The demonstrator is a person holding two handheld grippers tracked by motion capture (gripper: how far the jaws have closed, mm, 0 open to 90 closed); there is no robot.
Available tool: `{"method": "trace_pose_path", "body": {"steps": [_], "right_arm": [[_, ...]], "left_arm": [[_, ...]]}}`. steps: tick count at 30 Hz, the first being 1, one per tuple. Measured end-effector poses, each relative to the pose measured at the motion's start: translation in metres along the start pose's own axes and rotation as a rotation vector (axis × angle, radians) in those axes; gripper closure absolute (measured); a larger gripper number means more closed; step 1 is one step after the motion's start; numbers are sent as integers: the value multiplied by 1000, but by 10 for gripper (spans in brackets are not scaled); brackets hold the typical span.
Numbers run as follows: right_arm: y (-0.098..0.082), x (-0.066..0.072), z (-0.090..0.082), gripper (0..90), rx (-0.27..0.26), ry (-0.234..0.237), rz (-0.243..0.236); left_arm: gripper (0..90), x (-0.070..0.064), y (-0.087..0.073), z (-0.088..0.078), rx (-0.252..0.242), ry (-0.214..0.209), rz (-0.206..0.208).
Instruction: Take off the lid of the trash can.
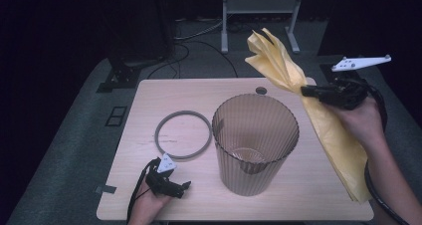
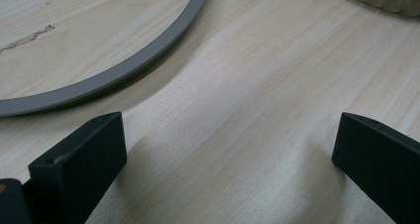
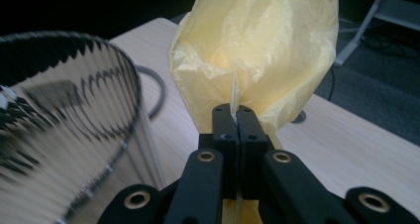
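Observation:
A ribbed see-through bin (image 1: 255,143) stands upright in the middle of the table; its rim (image 3: 64,60) is at the left of the right gripper view. A grey ring (image 1: 182,134) lies flat to its left, and its arc (image 2: 114,73) curves just ahead of the left jaws. My right gripper (image 1: 304,90) is shut on a yellow plastic bag (image 1: 318,110), held up to the right of the bin. The bag (image 3: 257,50) bulges above the closed jaws and hangs down to the table. My left gripper (image 1: 185,186) rests open on the table near the front edge, with bare wood between its jaws.
The wooden table (image 1: 199,93) ends close behind the bin. A small dark round spot (image 1: 261,90) marks the tabletop behind the bin. On the dark floor beyond are cables (image 1: 199,41) and a metal stand (image 1: 259,8).

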State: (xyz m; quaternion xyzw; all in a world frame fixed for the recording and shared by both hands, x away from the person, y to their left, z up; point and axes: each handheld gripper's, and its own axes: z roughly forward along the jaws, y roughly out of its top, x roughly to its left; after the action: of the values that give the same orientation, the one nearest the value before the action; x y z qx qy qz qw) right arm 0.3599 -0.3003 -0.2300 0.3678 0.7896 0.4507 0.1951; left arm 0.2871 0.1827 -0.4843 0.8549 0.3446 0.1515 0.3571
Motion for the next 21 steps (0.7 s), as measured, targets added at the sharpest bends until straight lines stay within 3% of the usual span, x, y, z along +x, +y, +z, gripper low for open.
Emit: {"method": "trace_pose_path", "body": {"steps": [10,21], "right_arm": [[53,37,2,895,-27,73,-69],[90,87,35,895,12,166,-155]], "left_arm": [[0,0,0,0,-1,1,1],[0,0,0,0,2,0,2]]}}
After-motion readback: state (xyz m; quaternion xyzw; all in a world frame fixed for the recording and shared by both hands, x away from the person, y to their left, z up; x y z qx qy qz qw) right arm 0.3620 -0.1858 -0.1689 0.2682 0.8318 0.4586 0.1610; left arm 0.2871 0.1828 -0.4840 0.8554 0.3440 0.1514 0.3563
